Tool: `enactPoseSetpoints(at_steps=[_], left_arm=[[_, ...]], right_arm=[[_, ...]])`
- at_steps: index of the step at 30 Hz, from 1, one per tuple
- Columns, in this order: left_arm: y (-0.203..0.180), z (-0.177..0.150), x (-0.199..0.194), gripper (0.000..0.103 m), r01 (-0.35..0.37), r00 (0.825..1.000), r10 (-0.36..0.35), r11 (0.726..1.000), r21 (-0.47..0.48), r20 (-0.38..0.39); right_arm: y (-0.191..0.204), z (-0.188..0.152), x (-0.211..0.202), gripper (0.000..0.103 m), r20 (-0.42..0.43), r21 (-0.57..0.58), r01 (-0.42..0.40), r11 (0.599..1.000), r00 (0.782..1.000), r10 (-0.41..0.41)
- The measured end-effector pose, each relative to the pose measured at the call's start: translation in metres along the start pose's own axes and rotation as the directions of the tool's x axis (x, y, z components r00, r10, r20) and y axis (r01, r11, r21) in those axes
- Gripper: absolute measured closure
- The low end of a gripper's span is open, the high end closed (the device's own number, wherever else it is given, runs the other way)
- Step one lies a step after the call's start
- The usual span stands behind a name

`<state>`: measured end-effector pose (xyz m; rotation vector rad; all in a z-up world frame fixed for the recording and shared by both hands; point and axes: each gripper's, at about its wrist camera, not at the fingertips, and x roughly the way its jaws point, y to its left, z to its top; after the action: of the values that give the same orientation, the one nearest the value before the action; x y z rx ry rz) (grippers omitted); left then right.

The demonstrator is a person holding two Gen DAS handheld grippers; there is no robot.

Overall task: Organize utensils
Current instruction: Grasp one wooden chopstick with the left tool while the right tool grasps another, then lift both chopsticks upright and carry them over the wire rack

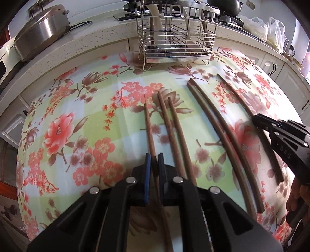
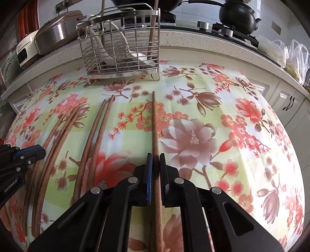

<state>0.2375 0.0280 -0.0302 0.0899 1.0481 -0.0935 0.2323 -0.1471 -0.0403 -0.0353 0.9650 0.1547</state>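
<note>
Now one chopstick on the floral cloth sits clamped in the left gripper, another chopstick in the right gripper. Pickup looks done; next, lift both and drop them upright into the wire caddy.

6 chopsticks, 1 wire rack, 2 claws, 1 kettle.
</note>
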Motion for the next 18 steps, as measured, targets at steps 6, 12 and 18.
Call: enactPoseSetpoints(at_steps=[6, 12, 18], left_arm=[[0.002, 0.008, -0.009, 0.096, -0.002, 0.999, 0.002, 1.000, 0.002, 0.032], [0.003, 0.016, -0.025, 0.097, -0.002, 0.997, 0.002, 1.000, -0.006, 0.077], [0.002, 0.022, -0.041, 0.097, 0.000, 0.994, 0.000, 1.000, -0.006, 0.114]], right_arm=[[-0.016, 0.002, -0.016, 0.096, 0.041, 0.047, -0.008, 0.999, 0.999, 0.006], [-0.026, 0.007, -0.041, 0.096, 0.090, 0.054, -0.015, 0.998, 0.996, 0.010], [-0.034, 0.011, -0.058, 0.096, 0.123, 0.069, -0.018, 0.997, 0.992, 0.010]])
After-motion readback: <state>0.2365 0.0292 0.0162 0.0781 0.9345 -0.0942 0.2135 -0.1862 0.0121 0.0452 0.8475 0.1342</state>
